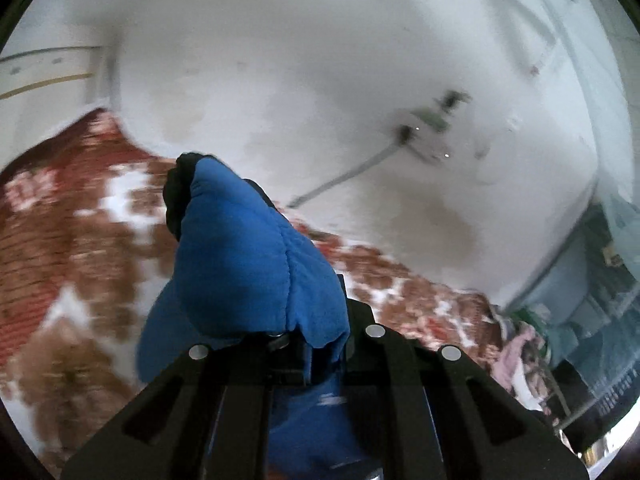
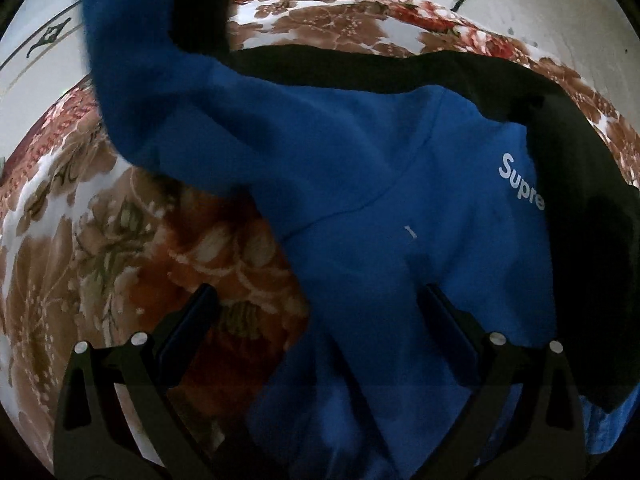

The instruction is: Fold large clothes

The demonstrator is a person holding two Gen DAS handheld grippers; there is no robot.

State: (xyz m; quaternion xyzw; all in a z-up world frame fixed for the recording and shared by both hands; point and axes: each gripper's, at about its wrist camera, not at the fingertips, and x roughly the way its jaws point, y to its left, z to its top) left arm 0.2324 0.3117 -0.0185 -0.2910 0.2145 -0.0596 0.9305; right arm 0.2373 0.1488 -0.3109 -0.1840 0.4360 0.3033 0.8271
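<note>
Left wrist: left claw (image 1: 276, 336) is pinching blue hoodie (image 1: 248, 256) cuff aloft; thick fold risking slipping out | Right wrist: right claw (image 2: 316, 300) is hanging spread over hoodie (image 2: 360, 184) lying mid-bed (image 2: 120, 240); unpinned body risking dragging, bunching.

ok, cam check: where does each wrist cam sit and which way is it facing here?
Left wrist: on the left gripper, looking across the floral bedspread toward a white wall; own black fingers shut on a bunched blue sleeve.
Right wrist: on the right gripper, angled down at the blue-and-black hoodie on the bedspread; own fingers open above it.
Shared: hoodie, bedspread and wall.
</note>
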